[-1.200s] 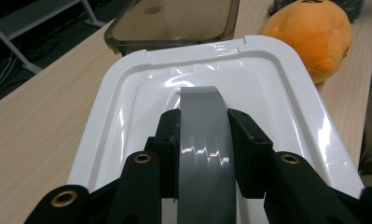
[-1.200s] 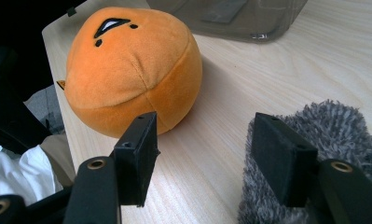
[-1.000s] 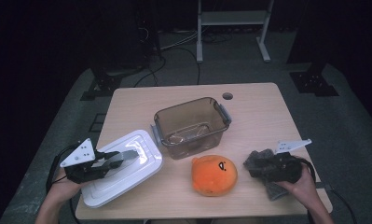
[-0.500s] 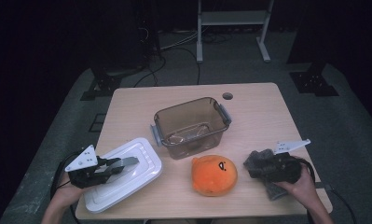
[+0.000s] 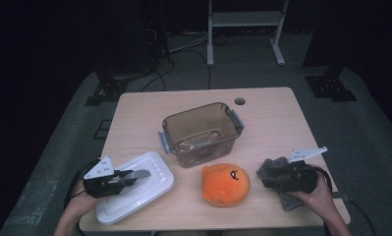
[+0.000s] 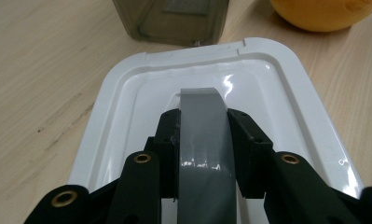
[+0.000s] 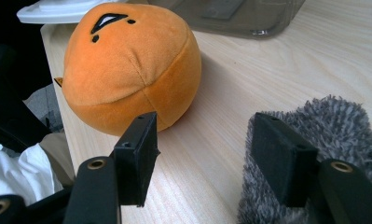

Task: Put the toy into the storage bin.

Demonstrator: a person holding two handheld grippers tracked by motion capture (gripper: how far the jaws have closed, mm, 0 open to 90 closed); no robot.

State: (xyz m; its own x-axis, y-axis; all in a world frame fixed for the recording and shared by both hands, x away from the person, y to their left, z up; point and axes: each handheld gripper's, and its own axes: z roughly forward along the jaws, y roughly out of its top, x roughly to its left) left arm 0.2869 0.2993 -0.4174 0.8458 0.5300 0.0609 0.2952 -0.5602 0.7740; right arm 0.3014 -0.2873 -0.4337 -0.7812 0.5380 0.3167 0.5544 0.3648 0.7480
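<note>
The left gripper (image 6: 203,154) pinches the grey handle (image 6: 203,135) of a glossy white plastic lid (image 5: 134,189), which lies flat near the table's (image 5: 277,118) front left corner. The right gripper (image 7: 207,154), jaws spread and empty, rests near the table's front right corner with one jaw against a shaggy grey cloth (image 7: 333,140). Just ahead of it sits a round orange plush toy (image 5: 226,184), soft and seamed, with a stitched face. Behind the lid and the toy stands a smoky translucent bin (image 5: 201,132), rectangular, with grey side latches, uncovered. By my reading the work is early: the toy is not yet in the bin, and the lid is still to go on.
</note>
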